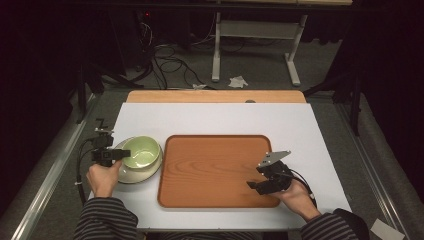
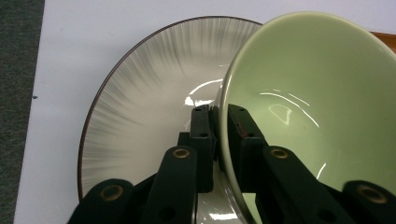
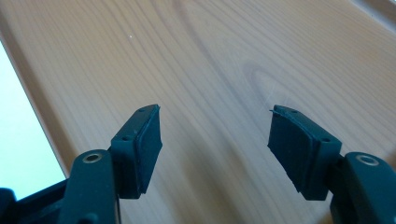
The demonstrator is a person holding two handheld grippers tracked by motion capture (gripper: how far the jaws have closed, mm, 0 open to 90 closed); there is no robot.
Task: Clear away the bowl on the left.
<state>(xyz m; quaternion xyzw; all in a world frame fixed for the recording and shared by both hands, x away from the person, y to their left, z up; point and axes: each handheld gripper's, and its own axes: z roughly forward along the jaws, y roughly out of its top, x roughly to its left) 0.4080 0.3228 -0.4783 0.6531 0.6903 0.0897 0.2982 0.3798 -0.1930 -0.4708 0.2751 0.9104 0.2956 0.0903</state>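
A pale green bowl [image 1: 142, 151] sits on a cream plate [image 1: 131, 174] with a dark rim at the table's left. My left gripper [image 1: 121, 153] is shut on the bowl's near-left rim; in the left gripper view the rim of the bowl [image 2: 308, 88] is pinched between the two pads, one inside and one outside, above the plate [image 2: 140, 107]. My right gripper [image 1: 252, 185] hovers open over the front right part of the wooden tray [image 1: 210, 145]. Nothing lies between its fingers in the right gripper view, where my right gripper [image 3: 215, 140] is over the bare tray [image 3: 210, 60].
A white mat [image 1: 220, 117] covers the table, with the tray in its middle. The floor beyond the far edge holds cables [image 1: 170, 62] and a white table frame [image 1: 255, 45]. A metal rail [image 1: 50, 170] runs along the left side.
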